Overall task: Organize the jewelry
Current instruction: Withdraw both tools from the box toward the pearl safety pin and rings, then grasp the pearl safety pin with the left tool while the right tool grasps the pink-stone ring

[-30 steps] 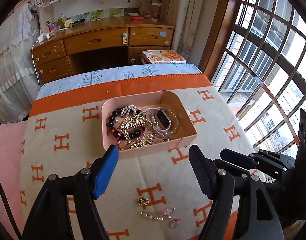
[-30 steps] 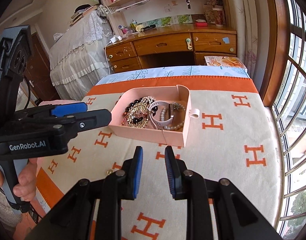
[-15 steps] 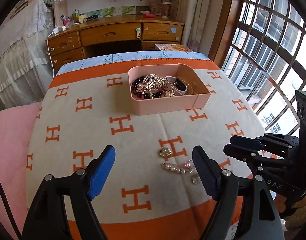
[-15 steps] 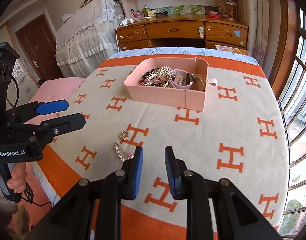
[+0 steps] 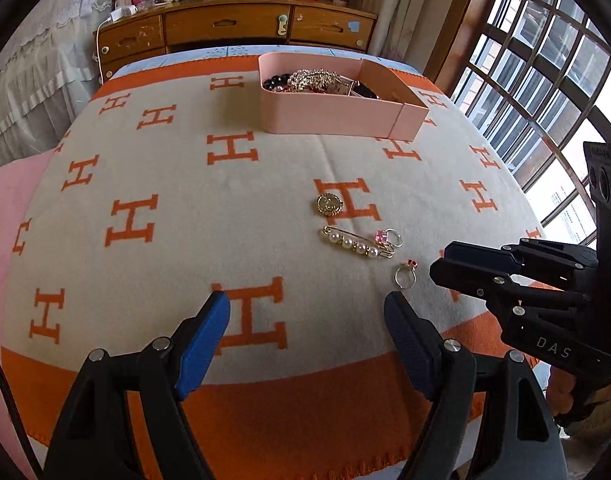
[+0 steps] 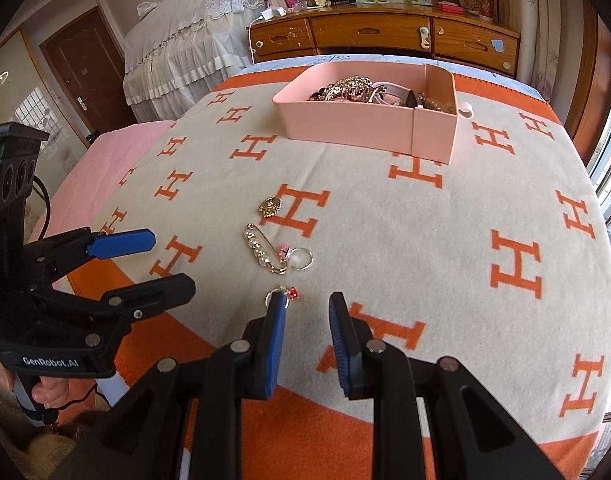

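Your left gripper (image 5: 307,310) is spread wide and empty; your right gripper (image 6: 304,312) is nearly closed, gripping nothing. The brooch (image 5: 329,204), pearl pin (image 5: 357,243) and two rings lie loose near the blanket's (image 5: 145,184) near edge, well apart from the pink box (image 5: 329,116) by its far edge.

Surface: a bed (image 5: 21,208) with a pink sheet, covered by a cream blanket (image 5: 177,216) with orange H marks and an orange border.

On the blanket, far side: pink tray (image 5: 337,118), upright, holding a heap of jewelry.

Nearer side, loose on the blanket: round gold brooch (image 5: 329,204); just below it a gold pin with pearls (image 5: 357,242); a ring with a pink stone (image 5: 388,237) touching the pin's end; a ring with a red stone (image 5: 406,275) lying apart, nearest the edge.
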